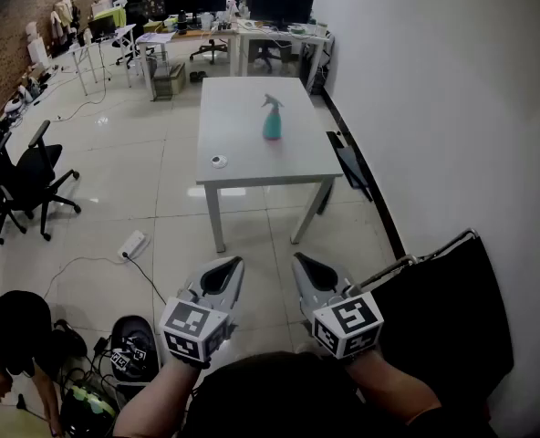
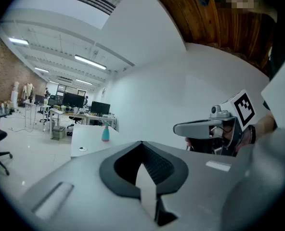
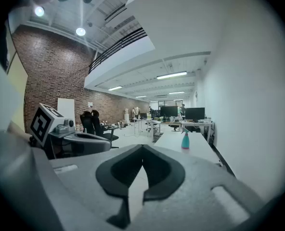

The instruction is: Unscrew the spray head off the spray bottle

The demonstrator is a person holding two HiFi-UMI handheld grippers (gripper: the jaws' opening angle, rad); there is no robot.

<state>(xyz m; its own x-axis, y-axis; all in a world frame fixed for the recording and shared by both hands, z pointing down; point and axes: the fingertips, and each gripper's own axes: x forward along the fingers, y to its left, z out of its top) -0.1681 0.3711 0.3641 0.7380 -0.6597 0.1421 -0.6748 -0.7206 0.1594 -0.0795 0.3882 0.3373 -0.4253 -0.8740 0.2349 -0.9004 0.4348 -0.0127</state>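
A teal spray bottle (image 1: 272, 119) with a pale spray head stands upright on a white table (image 1: 252, 153), far ahead of me. It shows small in the left gripper view as the bottle (image 2: 105, 133) and in the right gripper view as the bottle (image 3: 185, 140). My left gripper (image 1: 226, 265) and right gripper (image 1: 304, 262) are held side by side low in the head view, well short of the table. Both are shut with nothing between the jaws. Each gripper view shows the other gripper beside it.
A small round white object (image 1: 219, 161) lies near the table's front left. A white wall (image 1: 452, 108) runs along the right. Black office chairs (image 1: 24, 185) stand at left; cables and a power strip (image 1: 131, 244) lie on the tiled floor. A black frame (image 1: 452, 318) leans at my right.
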